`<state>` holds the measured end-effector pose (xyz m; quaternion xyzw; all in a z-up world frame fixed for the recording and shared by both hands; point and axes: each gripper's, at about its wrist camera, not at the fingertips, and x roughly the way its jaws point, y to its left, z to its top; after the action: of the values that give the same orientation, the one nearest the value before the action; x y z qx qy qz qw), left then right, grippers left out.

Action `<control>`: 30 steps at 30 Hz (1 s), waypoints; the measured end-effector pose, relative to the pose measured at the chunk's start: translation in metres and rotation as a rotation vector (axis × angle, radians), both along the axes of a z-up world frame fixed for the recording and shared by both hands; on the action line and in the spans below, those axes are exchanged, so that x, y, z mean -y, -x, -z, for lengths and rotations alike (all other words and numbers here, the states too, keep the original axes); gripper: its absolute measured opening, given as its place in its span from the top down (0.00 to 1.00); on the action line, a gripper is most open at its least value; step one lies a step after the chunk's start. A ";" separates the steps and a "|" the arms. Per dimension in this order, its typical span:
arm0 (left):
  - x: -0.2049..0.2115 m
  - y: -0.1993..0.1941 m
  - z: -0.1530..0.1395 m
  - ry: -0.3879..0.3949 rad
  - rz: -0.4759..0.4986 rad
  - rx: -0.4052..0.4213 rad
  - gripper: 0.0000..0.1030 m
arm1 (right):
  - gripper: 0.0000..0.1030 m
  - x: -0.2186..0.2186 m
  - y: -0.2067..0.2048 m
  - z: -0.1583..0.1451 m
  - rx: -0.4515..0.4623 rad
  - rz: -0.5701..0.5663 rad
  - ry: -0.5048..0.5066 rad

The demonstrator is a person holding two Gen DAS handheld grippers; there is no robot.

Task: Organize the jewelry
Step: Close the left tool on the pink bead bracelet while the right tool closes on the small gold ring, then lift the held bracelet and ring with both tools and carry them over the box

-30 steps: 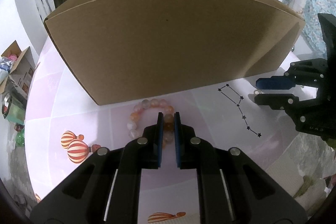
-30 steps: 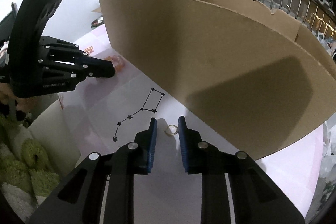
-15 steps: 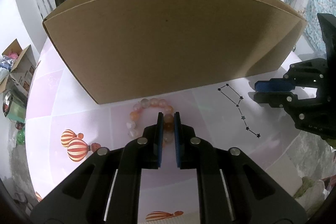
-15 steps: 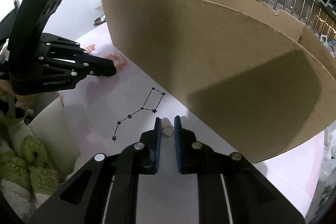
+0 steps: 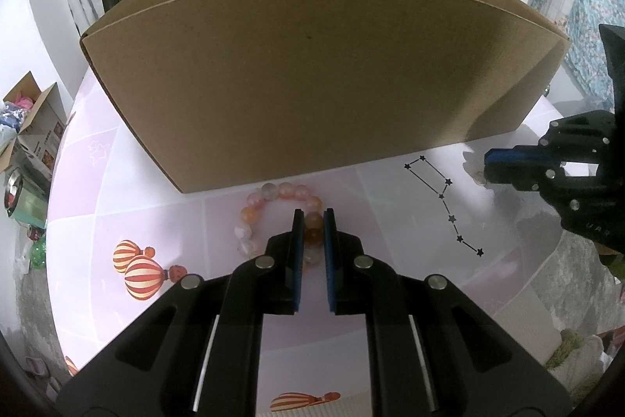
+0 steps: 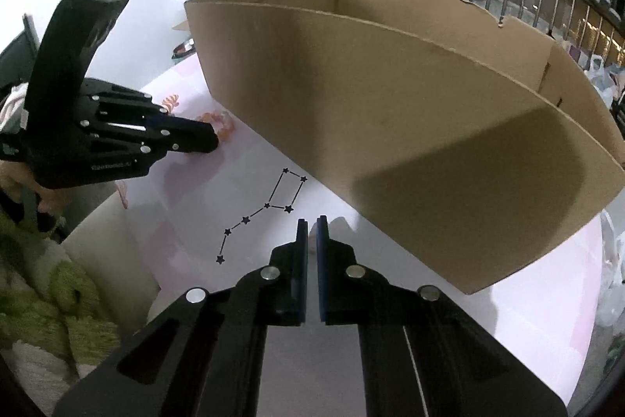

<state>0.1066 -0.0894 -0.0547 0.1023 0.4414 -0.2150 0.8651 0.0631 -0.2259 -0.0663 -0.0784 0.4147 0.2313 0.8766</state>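
Left hand-held gripper: lower centre of the left wrist view, its blue pads clamped on one bead of the bracelet.
Bracelet: a loop of orange, pink and clear beads lying on the counter, just below the near wall of the box; most of the loop spreads to the left of the pads.
Right hand-held gripper: lower centre of the right wrist view, jaws drawn together with only a thin slit between the pads; the slit is too narrow and shadowed to tell whether anything sits in it.
Ring: a small pale ring at the right gripper's tip in the left wrist view, right edge of frame; too small to tell if it is pinched.
Box: large open cardboard box filling the upper half of both views.
Counter: pale pink printed cover with a star pattern between the two grippers and striped balloons at lower left.
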 end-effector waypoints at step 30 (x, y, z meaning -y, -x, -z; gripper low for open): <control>0.000 0.000 -0.001 0.002 -0.002 -0.001 0.92 | 0.90 -0.006 -0.010 0.006 -0.029 -0.080 0.012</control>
<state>0.1069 -0.0898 -0.0539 0.1010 0.4417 -0.2147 0.8652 0.0727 -0.2198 -0.0719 -0.0968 0.4255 0.2648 0.8599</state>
